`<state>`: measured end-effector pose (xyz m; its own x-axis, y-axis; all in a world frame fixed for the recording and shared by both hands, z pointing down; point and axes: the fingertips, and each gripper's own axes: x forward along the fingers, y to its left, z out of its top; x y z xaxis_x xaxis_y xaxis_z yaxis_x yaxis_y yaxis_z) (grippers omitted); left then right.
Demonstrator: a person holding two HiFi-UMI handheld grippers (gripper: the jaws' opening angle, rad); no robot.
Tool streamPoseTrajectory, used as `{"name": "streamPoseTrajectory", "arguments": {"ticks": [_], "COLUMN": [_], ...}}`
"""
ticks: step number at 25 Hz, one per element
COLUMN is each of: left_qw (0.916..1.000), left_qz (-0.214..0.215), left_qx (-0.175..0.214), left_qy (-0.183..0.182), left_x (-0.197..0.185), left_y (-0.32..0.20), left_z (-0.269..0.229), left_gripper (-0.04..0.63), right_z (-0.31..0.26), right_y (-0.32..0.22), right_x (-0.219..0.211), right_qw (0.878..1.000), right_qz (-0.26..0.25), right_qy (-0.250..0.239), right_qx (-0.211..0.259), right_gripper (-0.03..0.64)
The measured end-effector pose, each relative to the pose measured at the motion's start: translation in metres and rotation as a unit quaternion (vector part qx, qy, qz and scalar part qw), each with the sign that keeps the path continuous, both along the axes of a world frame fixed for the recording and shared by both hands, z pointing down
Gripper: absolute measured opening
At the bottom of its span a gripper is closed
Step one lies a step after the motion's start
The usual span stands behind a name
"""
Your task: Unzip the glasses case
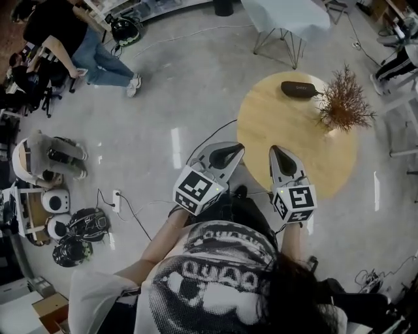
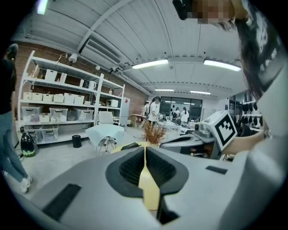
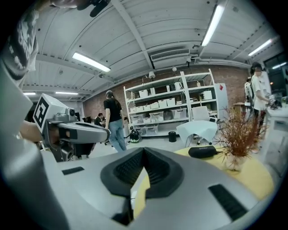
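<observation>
Head view is showing two grippers, one in each of the person's hands, both hovering over the near edge of one round wooden table [image 1: 281,127] in the middle right of the frame. The left gripper [image 1: 236,151] is reaching in from the lower left, and the right gripper [image 1: 275,150] is sitting just beside it to the right, the two apart from each other. Each is carrying one marker cube.

Left gripper view is showing its jaws pressed together at the tips with nothing between them. Right gripper view is showing the same: pads meeting, empty.

One glasses case [image 1: 299,89], dark and zipped closed, is lying flat at the far side of the table, in the upper right of the head view and well apart from both grippers. Only bare tabletop is lying between the jaw tips and the case. One dried plant [image 1: 343,101] in a small vase is standing just beside the case, to its right, with twigs spreading toward the case's end.

Beyond the table, one white-covered chair [image 1: 284,19] is standing at the top of the frame. One person in jeans [image 1: 98,59] is sitting in the upper left. What look like four helmets [image 1: 68,225], two pale and two dark, are resting on the floor at the lower left, with one power strip [image 1: 116,199] and its cable near them. Shelving [image 3: 166,108] with white boxes is lining the brick wall in the right gripper view.
</observation>
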<state>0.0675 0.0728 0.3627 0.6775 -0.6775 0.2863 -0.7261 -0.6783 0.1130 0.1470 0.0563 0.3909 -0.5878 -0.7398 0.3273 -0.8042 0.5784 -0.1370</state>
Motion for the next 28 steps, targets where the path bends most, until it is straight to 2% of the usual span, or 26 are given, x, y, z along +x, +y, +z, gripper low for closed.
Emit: {"name": "streamPoseTrajectory", "arguments": {"ticks": [8, 16, 21, 25, 28], "left_qw": [0.9981, 0.9907, 0.9844, 0.9784, 0.9728], "left_qz": [0.061, 0.135, 0.175, 0.206, 0.231], "left_qx": [-0.004, 0.007, 0.000, -0.013, -0.017], "left_qy": [-0.010, -0.018, -0.014, -0.005, -0.007], "left_x": [0.015, 0.017, 0.018, 0.022, 0.025], "left_y": [-0.039, -0.135, -0.181, -0.205, -0.221], "left_z": [0.010, 0.013, 0.017, 0.023, 0.029], "left_gripper": [0.018, 0.018, 0.018, 0.018, 0.018], "right_z": [0.015, 0.036, 0.049, 0.065, 0.082], "right_y": [-0.032, -0.122, -0.167, -0.193, -0.212], "right_x": [0.013, 0.013, 0.024, 0.033, 0.041], "right_qw": [0.999, 0.995, 0.988, 0.979, 0.964], "right_qz": [0.045, 0.084, 0.089, 0.049, 0.010], "right_qy": [0.008, 0.044, 0.120, 0.193, 0.259], "right_qx": [-0.016, -0.028, -0.036, -0.048, -0.064], "right_gripper": [0.000, 0.003, 0.021, 0.044, 0.061]}}
